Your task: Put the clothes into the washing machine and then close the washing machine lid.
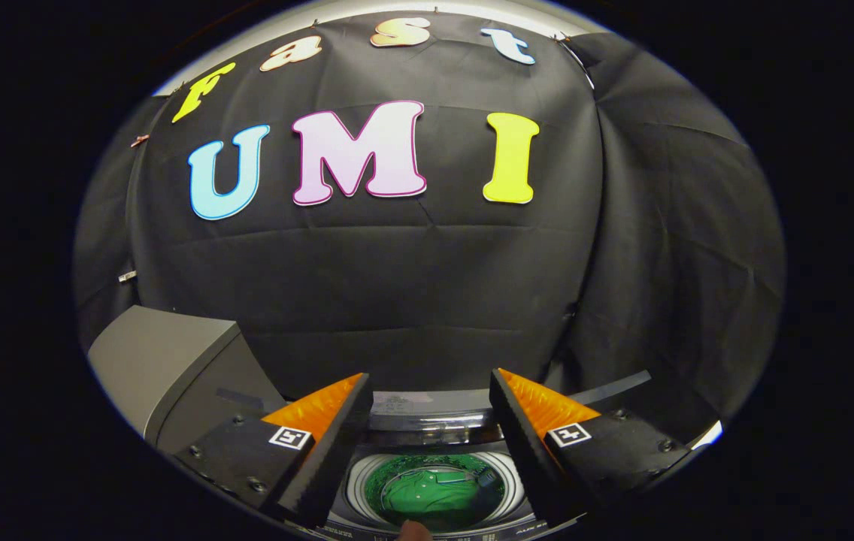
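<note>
1. Your claw [431, 387] stands wide apart and holds nothing; its two fingers [322, 443] flank the view down onto the machine.
2. Between the fingers and below them sits the washing machine [427, 421], seen from above with its round drum opening facing up.
3. The clothes [427, 492], a green garment, lie inside the drum [358, 481], within the pale ring of the tub rim.
4. The green garment rests near the middle of the drum; neither finger touches it.
5. A see-through panel with bright reflections [431, 430] stands at the rear edge of the drum opening, just ahead of the fingertips. Whether this is the raised lid cannot be told for certain.
6. A small rounded tip [416, 530], possibly a fingertip of a person, shows at the front edge of the machine, below the drum.
7. A grey box-shaped unit [164, 361] stands to the left of the machine, beyond the left finger.
8. The black cloth wall [427, 285] rises behind the machine.
</note>
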`<state>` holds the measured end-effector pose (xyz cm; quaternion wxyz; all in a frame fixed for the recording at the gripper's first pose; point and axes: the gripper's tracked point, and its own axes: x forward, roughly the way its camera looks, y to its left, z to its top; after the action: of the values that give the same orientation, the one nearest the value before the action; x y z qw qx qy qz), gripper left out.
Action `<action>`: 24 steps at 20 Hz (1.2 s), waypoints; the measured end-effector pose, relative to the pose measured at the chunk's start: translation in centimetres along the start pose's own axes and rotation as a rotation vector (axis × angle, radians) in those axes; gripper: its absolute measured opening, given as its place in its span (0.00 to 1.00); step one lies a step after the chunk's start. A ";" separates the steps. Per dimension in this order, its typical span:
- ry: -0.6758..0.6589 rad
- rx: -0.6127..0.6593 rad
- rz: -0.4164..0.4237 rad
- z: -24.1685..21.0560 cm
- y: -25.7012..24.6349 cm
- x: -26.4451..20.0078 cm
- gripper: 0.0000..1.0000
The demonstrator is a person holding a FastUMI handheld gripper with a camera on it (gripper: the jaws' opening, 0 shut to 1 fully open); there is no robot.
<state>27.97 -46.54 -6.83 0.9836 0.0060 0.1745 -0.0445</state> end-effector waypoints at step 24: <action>0.083 -0.011 0.009 -6.7 0.8 -4.2 0.99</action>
<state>21.76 -45.18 -11.70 0.9758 0.0034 0.2152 -0.0387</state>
